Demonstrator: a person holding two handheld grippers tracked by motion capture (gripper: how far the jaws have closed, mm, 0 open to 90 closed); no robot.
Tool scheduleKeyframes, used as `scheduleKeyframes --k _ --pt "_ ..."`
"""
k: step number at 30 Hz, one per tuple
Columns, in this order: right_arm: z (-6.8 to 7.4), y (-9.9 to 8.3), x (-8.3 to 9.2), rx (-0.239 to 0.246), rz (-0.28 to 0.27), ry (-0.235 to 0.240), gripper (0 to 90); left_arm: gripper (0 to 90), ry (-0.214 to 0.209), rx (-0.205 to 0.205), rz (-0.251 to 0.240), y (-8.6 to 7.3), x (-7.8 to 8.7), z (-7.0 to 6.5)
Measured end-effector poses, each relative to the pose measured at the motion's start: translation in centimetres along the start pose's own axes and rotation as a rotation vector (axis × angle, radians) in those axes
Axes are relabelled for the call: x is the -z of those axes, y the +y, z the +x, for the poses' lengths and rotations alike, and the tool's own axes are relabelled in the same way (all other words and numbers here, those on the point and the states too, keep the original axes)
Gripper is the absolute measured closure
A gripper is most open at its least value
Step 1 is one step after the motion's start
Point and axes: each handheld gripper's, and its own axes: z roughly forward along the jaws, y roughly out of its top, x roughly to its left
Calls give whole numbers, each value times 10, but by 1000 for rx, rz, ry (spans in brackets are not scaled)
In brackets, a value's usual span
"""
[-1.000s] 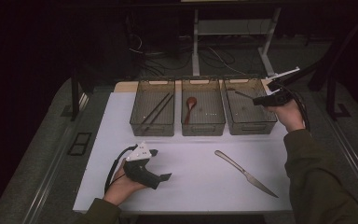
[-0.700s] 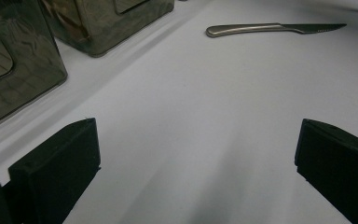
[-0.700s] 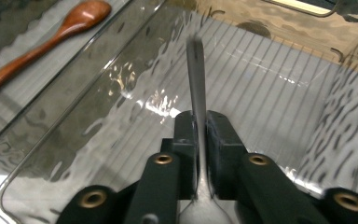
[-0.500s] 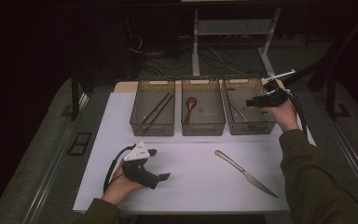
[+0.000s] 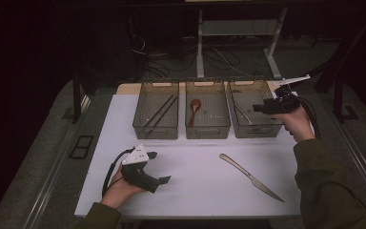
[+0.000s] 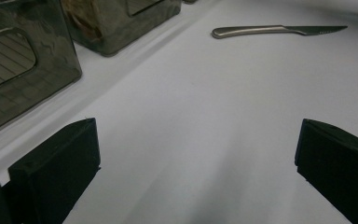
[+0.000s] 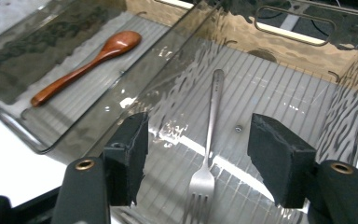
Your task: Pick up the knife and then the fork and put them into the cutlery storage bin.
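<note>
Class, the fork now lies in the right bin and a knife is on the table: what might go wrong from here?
1. The right gripper, jaws just opened above the fork, may knock the bin wall as it pulls away.
2. The knife lies flat on the sheet, so jaws may slip off it.

I see a plain metal fork lying flat on the ribbed floor of the right-hand bin, the smoky see-through one at about one o'clock on the worktop. In the right gripper view its tines point toward six o'clock and its slim handle runs up toward twelve. It rests alone in that bin, free of anything's grip.
</note>
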Motion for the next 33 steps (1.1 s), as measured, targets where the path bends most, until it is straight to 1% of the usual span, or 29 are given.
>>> scheduleKeyframes --k 3,5,7,10,13,17,21,22,25,29,33 --pt "5 -3 6 10 -15 12 361 0 4 6 -5 0 0 0" --pt "10 -6 11 34 -24 20 350 0 6 13 -11 -1 0 0" --pt "16 -9 15 47 -32 31 350 0 5 13 -5 -1 0 0" --pt "22 -14 21 54 -47 37 322 0 6 16 7 -2 -1 -1" --pt "29 -20 25 59 -49 33 329 0 11 31 10 -2 -2 -1" --pt "37 -29 30 68 -63 53 328 0 6 36 7 -1 -2 -1" --pt "45 -39 33 77 -79 74 328 0 3 33 12 -1 -2 -2" --pt "47 -41 33 75 -76 79 328 0 5 32 12 -1 -3 -2" --pt "51 -45 32 95 -63 83 328 0 8 24 12 0 -3 -3" --pt "55 -53 34 91 -72 108 329 0 6 24 10 0 -4 -4" --pt "61 -63 35 100 -67 114 330 0 2 21 10 1 -3 -5"
